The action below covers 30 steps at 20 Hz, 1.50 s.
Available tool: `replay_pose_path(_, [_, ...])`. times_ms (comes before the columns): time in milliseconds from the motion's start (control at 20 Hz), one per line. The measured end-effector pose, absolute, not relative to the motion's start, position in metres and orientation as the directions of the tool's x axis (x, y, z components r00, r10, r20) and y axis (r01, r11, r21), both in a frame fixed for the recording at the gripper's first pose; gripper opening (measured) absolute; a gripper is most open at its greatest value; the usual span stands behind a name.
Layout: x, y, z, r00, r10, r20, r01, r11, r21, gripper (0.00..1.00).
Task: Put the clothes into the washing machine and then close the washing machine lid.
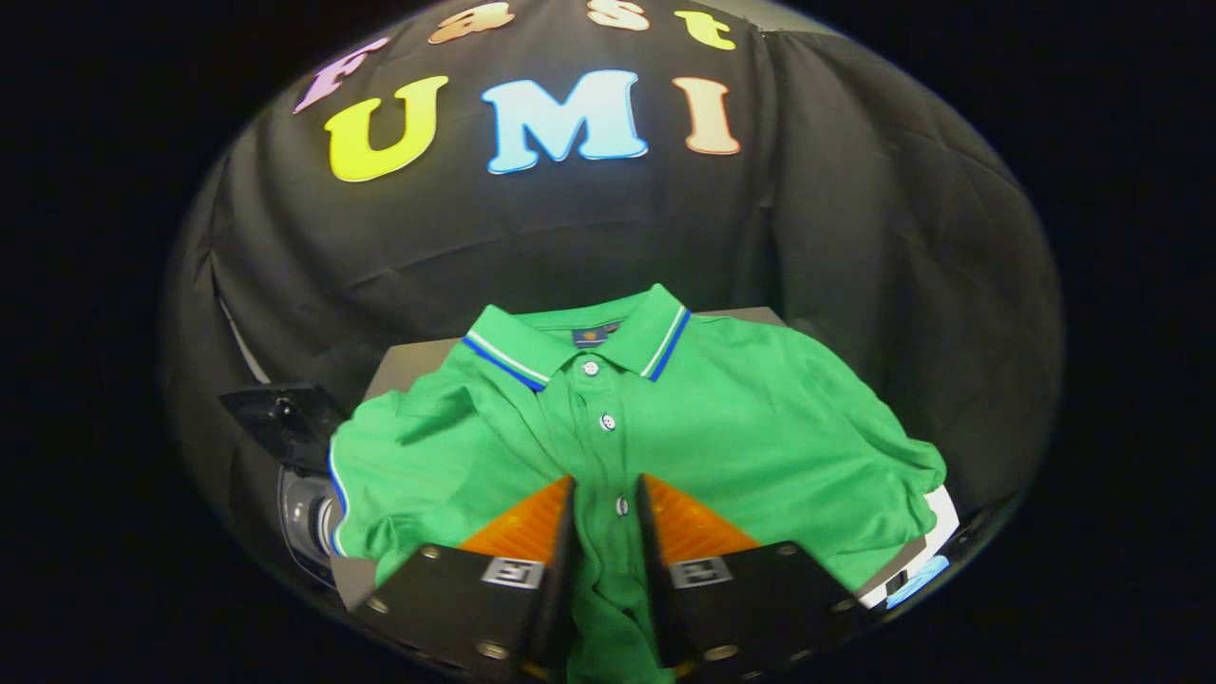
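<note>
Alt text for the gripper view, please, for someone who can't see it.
A green polo shirt lies spread on a table, collar away from the tool. The tool's two fingers straddle the button strip, a narrow gap between them. A washing machine sits beside the shirt's sleeve.

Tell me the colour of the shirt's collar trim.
Blue and white stripes edge the green polo shirt collar, seen in the gripper view.

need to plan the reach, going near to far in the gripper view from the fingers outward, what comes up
gripper with its fingers slightly apart over the button placket → green polo shirt lying flat → its blue-and-white striped collar → grey flat surface under the shirt → black cloth wall
</note>
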<state>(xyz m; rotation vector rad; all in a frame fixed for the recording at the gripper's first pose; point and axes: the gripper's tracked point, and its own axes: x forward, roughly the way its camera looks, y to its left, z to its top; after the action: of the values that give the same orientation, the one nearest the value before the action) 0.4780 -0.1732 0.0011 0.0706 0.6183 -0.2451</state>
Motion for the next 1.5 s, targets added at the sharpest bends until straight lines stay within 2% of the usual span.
replay_pose_path(50, [0.480, -0.172, -0.001, 0.784, -0.205, -0.586, 0.238, 0.971, -0.022, 0.13])
replay_pose_path(150, [0.479, -0.171, 0.001, 0.783, -0.208, -0.587, 0.222, 0.974, -0.050, 0.02])
replay_pose_path(450, [0.476, -0.169, 0.007, 0.785, -0.160, -0.599, 0.183, 0.983, -0.023, 0.01])
replay_pose_path(650, [0.474, -0.165, 0.036, 0.823, -0.176, -0.540, 0.179, 0.983, -0.047, 0.01])
replay_pose_path(850, [0.458, -0.161, 0.074, 0.857, -0.225, -0.464, 0.259, 0.966, 0.009, 0.00])
replay_pose_path(1150, [0.436, -0.145, 0.146, 0.890, -0.329, -0.316, 0.343, 0.939, -0.012, 0.00])
replay_pose_path(1500, [0.442, -0.100, 0.169, 0.884, -0.377, -0.277, 0.378, 0.924, -0.052, 0.00])
